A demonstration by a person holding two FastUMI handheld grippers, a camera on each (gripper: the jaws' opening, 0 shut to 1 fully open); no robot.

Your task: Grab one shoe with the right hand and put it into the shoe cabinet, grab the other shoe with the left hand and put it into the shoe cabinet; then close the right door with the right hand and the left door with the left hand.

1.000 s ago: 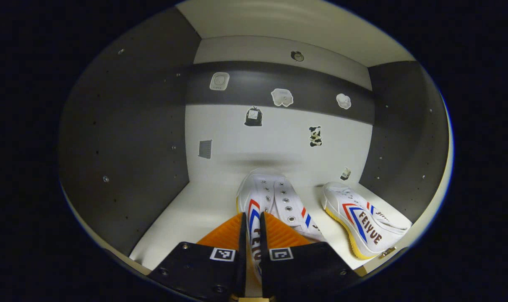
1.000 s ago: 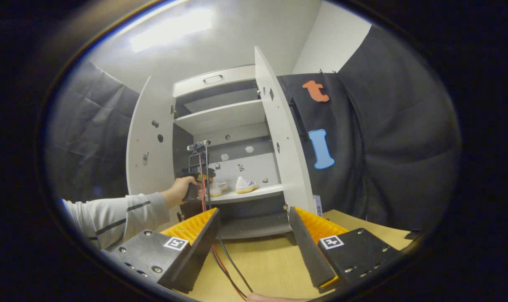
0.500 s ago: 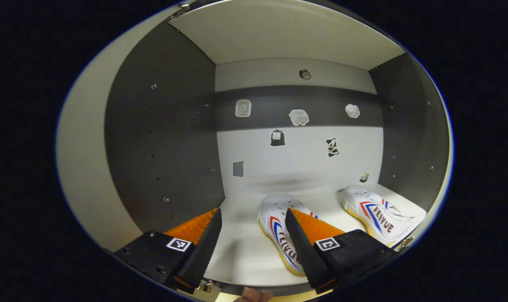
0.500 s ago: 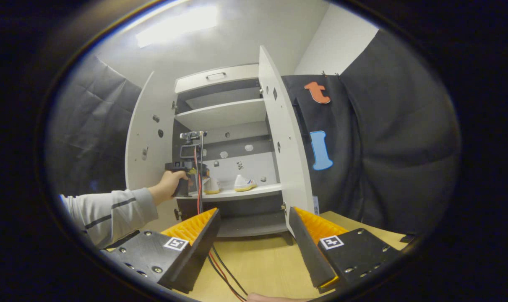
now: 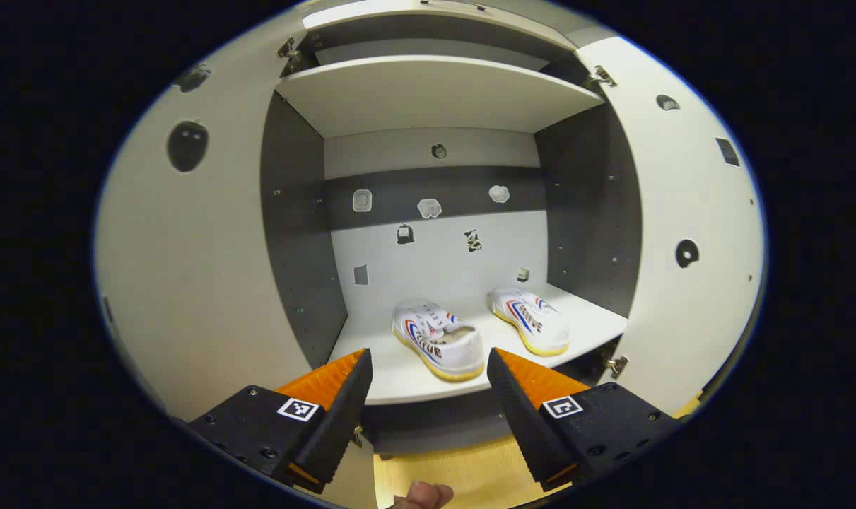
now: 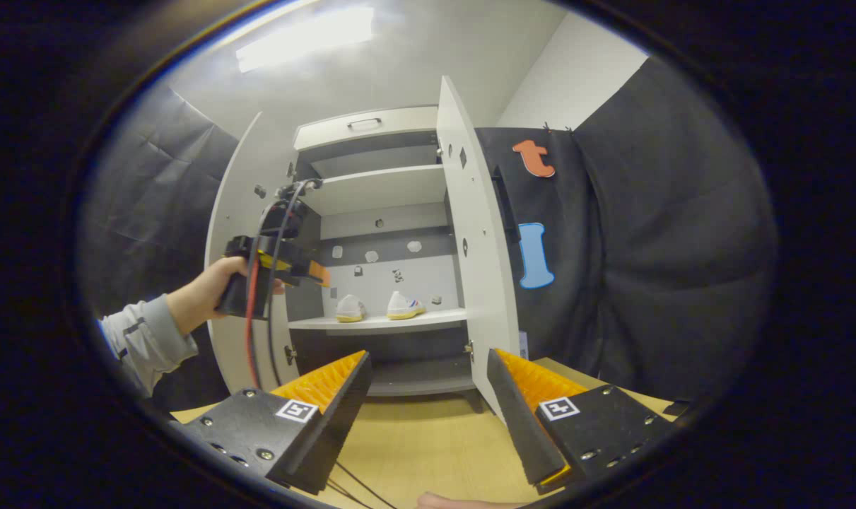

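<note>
Two white shoes with red and blue stripes stand side by side on the cabinet's middle shelf [image 5: 399, 378]: the left shoe [image 5: 438, 339] and the right shoe [image 5: 530, 326]. In the left gripper view my left gripper [image 5: 429, 357] is open, holds nothing and sits outside the cabinet, in front of the shelf. The left door [image 5: 187, 283] and the right door [image 5: 682, 212] both stand open. In the right gripper view my right gripper [image 6: 428, 357] is open over the wooden table [image 6: 428, 438]. Farther off there are both shoes [image 6: 350, 309] [image 6: 405, 305], and a hand holds the left gripper [image 6: 314, 272] by the left door [image 6: 240, 205].
An upper shelf [image 5: 435, 92] runs above the shoes. Small stickers dot the cabinet's back wall [image 5: 435, 240]. The open right door [image 6: 477, 268] juts toward me in the right gripper view. Red and black cables [image 6: 254, 311] hang from the left gripper.
The left gripper let go of the left shoe, opened and drew back out of the cabinet. The shoe stays on the shelf. The right gripper has hardly moved.
</note>
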